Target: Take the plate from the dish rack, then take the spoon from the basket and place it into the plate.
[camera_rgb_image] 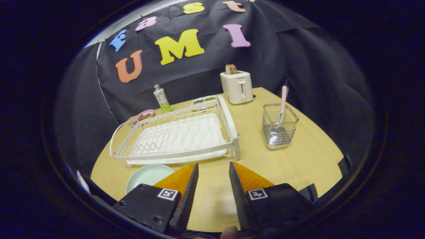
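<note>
On the wooden table [308, 156], the dish rack [176, 136] serves as the reference point for all positions below. It stands with no plate left in its slots. The plate [147, 176], pale green, lies flat on the table just in front of the rack's near left corner, partly hidden behind the gripper's left finger. The wire basket [278, 126] stands to the right of the rack, well apart from it, with the spoon [282, 106] upright inside, handle leaning out above the rim. A toaster [236, 87] stands behind the rack's far right corner.

Judgement: the plate stage appears done; the step in hand is fetching the spoon. To do it well, approach the basket from above, close on the handle where it clears the rim, and lift straight up before swinging across to the plate, so the bowl does not catch the wire.

The gripper [212, 189] hovers over bare table just in front of the rack, angled downward toward it. Its fingers are spread apart with nothing between them.
</note>
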`<state>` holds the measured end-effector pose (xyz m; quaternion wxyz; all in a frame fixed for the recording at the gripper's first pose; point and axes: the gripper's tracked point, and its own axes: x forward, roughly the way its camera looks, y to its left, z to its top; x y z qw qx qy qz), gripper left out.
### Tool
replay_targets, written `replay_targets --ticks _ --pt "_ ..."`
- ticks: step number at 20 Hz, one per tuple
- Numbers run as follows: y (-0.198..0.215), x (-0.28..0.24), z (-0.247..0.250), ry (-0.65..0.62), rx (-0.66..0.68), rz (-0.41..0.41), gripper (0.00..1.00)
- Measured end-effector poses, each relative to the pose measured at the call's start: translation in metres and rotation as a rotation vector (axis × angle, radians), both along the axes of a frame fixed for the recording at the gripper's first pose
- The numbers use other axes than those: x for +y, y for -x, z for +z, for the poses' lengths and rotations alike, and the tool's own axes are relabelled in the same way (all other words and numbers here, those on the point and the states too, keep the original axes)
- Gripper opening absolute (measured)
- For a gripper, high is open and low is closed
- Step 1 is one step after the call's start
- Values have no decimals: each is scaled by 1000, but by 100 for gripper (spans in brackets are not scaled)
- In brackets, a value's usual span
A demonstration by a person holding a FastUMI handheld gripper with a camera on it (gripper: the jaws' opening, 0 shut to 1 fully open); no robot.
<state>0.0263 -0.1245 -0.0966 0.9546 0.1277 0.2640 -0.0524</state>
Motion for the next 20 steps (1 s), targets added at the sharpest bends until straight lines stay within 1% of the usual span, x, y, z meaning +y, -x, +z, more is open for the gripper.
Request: replay_targets --ticks 3,5,8,9,10,13,17,18,20 --pt "11 -58 22 160 -104 -92 63" --pt "22 -93 27 202 -129 -139 64" --pt "26 -146 31 213 -154 -207 88" --pt "22 -160 30 212 -160 -217 96" --pt "17 -171 31 206 -161 -216 100" --pt "-15 -186 23 158 -165 -152 100" --pt "-90 -198 9 115 -160 -37 100" --pt "-105 -198 6 84 -151 -8 100" --pt "-132 -202 -2 6 -121 22 100"
